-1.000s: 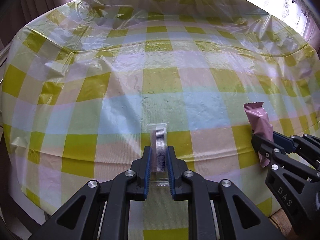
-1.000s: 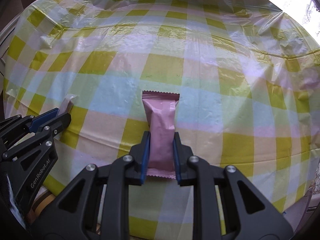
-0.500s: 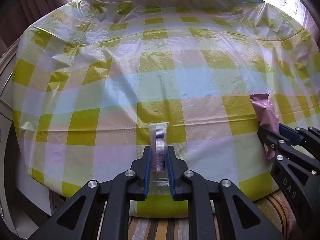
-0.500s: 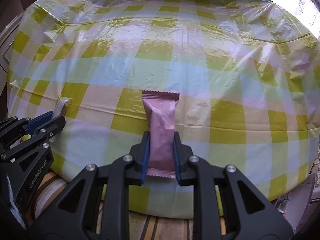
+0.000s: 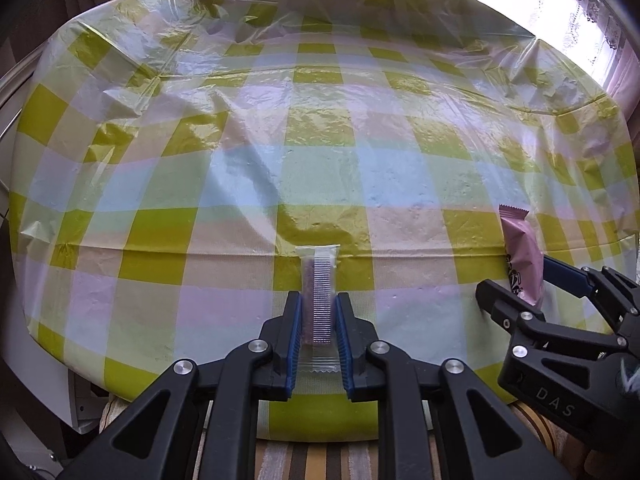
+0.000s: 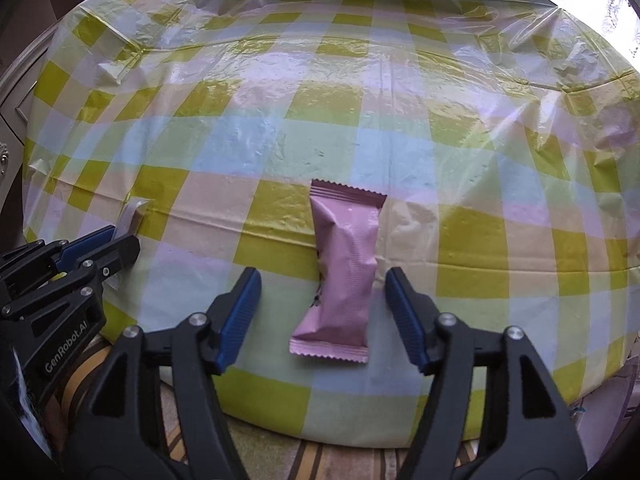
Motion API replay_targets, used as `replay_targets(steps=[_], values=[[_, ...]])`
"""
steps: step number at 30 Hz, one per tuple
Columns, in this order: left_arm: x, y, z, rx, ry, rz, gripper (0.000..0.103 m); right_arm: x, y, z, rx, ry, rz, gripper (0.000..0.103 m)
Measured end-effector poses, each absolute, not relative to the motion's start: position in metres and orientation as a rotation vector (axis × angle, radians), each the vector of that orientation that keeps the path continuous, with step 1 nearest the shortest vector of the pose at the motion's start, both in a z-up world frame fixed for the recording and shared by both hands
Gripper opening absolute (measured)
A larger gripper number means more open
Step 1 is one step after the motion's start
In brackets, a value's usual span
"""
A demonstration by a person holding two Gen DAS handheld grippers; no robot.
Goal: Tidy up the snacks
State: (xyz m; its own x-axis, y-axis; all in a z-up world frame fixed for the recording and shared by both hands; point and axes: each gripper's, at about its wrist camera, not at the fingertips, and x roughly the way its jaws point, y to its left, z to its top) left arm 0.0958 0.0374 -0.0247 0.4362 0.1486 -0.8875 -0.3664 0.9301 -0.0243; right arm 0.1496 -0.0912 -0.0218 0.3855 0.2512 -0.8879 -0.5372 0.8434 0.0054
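At 6 o'clock, your right claw (image 6: 322, 312) is opening, dropping pink snack (image 6: 346, 268) on desk (image 6: 440, 152); left claw (image 5: 316, 340) grips clear sachet (image 5: 318, 296).

left hand-held gripper (image 5: 316, 322) clamped, right hand-held gripper (image 6: 322, 308) jaws opening

There are two snacks: one pink packet (image 6: 346, 268) and one clear packet (image 5: 319, 298) with a ribbed seal. There are two grippers, the left gripper (image 5: 318, 334) and the right gripper (image 6: 322, 316), above one checked tablecloth (image 6: 280, 140).
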Motion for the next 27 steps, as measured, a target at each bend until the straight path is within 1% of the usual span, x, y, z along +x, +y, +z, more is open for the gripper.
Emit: replay_targets(steps=[10,13,15,16,18,19,21,23,24,27], values=[[0.096,0.043,-0.025,-0.273,1.055,0.323,0.019,0.156,-0.100,-0.021,-0.279,1.049,0.471,0.072],[0.098,0.041,-0.025,-0.254,1.063,0.339,0.019,0.157,-0.102,-0.021,-0.275,1.044,0.466,0.067],[0.101,0.036,-0.024,-0.223,1.073,0.355,0.019,0.158,-0.105,-0.020,-0.267,1.039,0.459,0.060],[0.101,0.036,-0.024,-0.215,1.077,0.359,0.020,0.158,-0.107,-0.020,-0.262,1.038,0.456,0.058],[0.102,0.034,-0.024,-0.206,1.080,0.366,0.020,0.160,-0.109,-0.019,-0.252,1.036,0.450,0.051],[0.102,0.034,-0.024,-0.201,1.082,0.369,0.020,0.160,-0.110,-0.019,-0.247,1.035,0.445,0.049],[0.102,0.032,-0.024,-0.189,1.084,0.369,0.019,0.162,-0.113,-0.018,-0.239,1.033,0.435,0.039],[0.102,0.031,-0.023,-0.183,1.085,0.366,0.016,0.162,-0.115,-0.018,-0.234,1.032,0.429,0.033],[0.102,0.031,-0.023,-0.183,1.084,0.364,0.016,0.163,-0.115,-0.018,-0.229,1.032,0.427,0.027],[0.100,0.030,-0.021,-0.185,1.070,0.357,0.016,0.163,-0.118,-0.017,-0.204,1.037,0.433,0.024]])
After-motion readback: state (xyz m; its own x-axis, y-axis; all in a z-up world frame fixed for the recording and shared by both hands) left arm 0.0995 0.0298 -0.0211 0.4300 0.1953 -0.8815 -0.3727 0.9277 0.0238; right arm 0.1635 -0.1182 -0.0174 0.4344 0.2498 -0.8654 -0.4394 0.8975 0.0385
